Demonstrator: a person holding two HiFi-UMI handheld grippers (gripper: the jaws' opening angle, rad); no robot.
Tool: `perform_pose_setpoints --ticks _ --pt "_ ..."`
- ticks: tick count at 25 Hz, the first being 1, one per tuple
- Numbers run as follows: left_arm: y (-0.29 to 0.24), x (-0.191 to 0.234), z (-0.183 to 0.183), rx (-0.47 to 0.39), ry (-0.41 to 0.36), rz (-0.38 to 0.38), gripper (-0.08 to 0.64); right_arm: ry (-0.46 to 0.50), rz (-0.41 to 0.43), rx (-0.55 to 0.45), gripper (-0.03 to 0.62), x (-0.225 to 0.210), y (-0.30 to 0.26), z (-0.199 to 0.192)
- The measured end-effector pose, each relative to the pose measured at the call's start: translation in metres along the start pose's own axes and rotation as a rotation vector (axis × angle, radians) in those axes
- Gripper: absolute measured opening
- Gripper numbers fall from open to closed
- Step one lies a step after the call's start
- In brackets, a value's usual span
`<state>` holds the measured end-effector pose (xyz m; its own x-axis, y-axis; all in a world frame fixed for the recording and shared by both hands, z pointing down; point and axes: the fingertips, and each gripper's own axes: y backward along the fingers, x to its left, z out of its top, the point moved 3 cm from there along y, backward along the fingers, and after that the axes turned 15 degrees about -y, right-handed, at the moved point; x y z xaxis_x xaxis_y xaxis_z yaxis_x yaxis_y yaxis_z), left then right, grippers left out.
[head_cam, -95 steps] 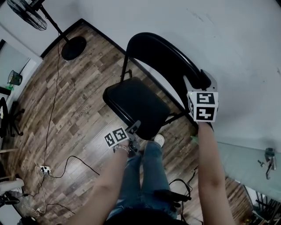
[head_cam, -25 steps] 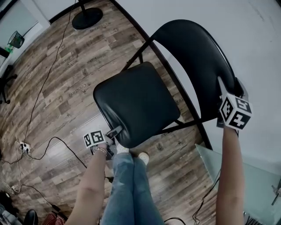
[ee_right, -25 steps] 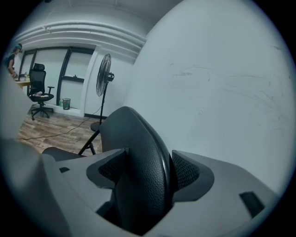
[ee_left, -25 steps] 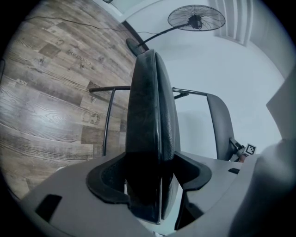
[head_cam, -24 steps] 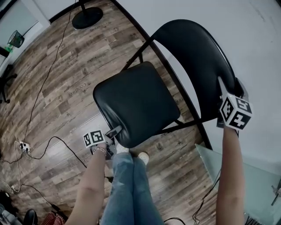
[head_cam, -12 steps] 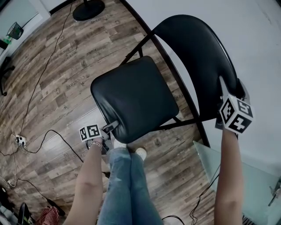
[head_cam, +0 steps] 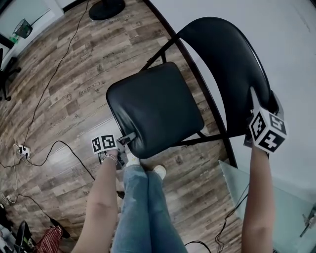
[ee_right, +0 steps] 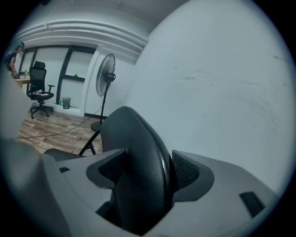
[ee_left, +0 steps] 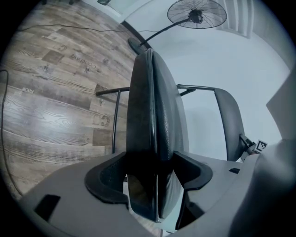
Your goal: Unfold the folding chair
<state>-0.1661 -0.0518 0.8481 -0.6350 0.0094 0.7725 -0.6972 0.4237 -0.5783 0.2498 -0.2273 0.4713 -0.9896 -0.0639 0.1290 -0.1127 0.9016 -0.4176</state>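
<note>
The black folding chair stands open on the wood floor by the white wall. Its padded seat (head_cam: 153,106) lies nearly flat in front of the curved backrest (head_cam: 224,64). My left gripper (head_cam: 126,138) is shut on the seat's front edge (ee_left: 152,120), with the seat rim between both pads. My right gripper (head_cam: 260,101) is shut on the top edge of the backrest (ee_right: 138,152), padding pressed between its pads. In the left gripper view the backrest (ee_left: 230,125) and my right gripper's marker cube (ee_left: 261,145) show beyond the seat.
The person's legs (head_cam: 143,207) stand just in front of the seat. Cables (head_cam: 64,146) and a power strip (head_cam: 19,148) lie on the floor at left. A standing fan's base (head_cam: 106,7) is at the top. A glass tabletop corner (head_cam: 281,207) is at lower right.
Since the oldest frame the seat has swung down away from the backrest and lies flatter. Over the last second both grips hold and the chair barely moves.
</note>
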Motion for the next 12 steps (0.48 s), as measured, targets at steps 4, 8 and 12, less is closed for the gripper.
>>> perform_pose_setpoints --ticks 4,8,12 --pt "0.002 0.006 0.0 -0.01 -0.005 0.008 0.298 0.019 0.0 -0.029 0.301 0.008 0.005 0.0" --pt "0.003 0.012 0.0 -0.011 -0.002 0.027 0.301 0.047 0.0 -0.061 0.301 0.017 0.007 -0.001" --pt "0.005 0.016 0.003 0.046 -0.074 0.087 0.304 0.052 -0.006 -0.065 0.302 0.019 0.008 -0.005"
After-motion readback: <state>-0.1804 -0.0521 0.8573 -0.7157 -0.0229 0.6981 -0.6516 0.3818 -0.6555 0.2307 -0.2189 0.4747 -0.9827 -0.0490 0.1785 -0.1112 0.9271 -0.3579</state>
